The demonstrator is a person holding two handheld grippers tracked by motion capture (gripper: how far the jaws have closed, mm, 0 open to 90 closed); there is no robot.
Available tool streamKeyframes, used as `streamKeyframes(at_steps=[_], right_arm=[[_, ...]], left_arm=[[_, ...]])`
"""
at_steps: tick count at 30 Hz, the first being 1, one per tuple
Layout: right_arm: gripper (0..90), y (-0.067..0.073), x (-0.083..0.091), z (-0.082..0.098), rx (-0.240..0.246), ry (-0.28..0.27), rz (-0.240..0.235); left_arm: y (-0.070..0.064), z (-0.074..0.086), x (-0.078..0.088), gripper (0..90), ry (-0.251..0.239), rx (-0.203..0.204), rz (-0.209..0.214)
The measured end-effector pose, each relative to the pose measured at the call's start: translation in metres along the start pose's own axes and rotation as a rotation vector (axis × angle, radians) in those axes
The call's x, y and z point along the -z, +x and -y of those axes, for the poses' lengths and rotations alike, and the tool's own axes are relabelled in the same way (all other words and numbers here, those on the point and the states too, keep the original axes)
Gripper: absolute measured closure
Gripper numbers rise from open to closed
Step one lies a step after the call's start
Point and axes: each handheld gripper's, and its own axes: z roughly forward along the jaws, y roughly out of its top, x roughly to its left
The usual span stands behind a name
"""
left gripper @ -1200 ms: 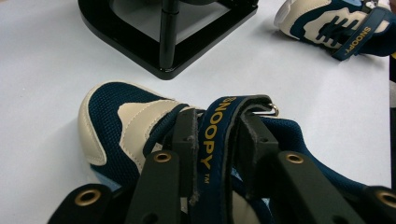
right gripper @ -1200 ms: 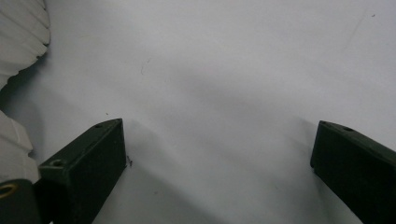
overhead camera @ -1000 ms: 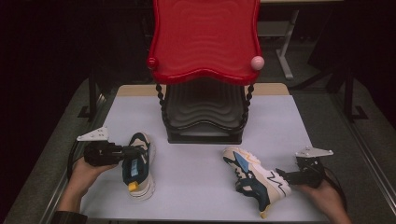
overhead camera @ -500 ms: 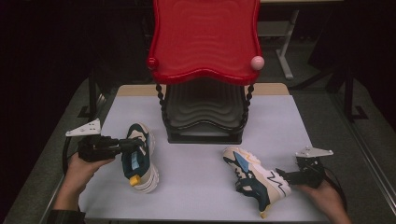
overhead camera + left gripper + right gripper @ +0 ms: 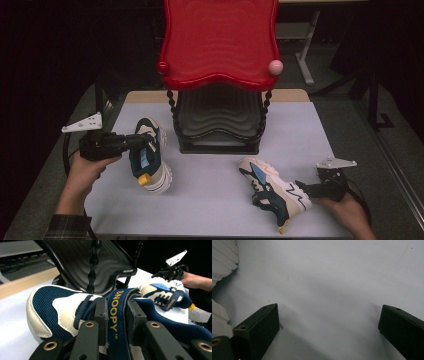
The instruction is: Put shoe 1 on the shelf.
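Up comes the left shoe [image 5: 149, 156], off the table [image 5: 220, 200] left of the rack [image 5: 218, 120], left hand-held gripper [image 5: 141, 142] pinching its tongue for carrying; right hand-held gripper [image 5: 302, 188] spread beside the other shoe [image 5: 272, 190].

High view overhead, gripper views close, low

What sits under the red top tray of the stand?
Under the red top tray sits a dark, ribbed lower tray with nothing visible on it; its rear part is hidden beneath the red one.

Navy-cream sneaker [image 5: 148, 157] tilted above table; its mate [image 5: 272, 190] lies flat.
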Motion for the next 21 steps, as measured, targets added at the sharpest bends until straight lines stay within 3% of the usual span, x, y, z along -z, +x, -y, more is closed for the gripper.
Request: streamKeyframes(at_steps=[21], right_arm=[[2.8, 0.000, 0.000, 0.000, 0.000, -0.001, 0.000]], left_arm=[[-0.008, -0.085, 0.021, 73.9, -0.080, -0.090, -0.008]])
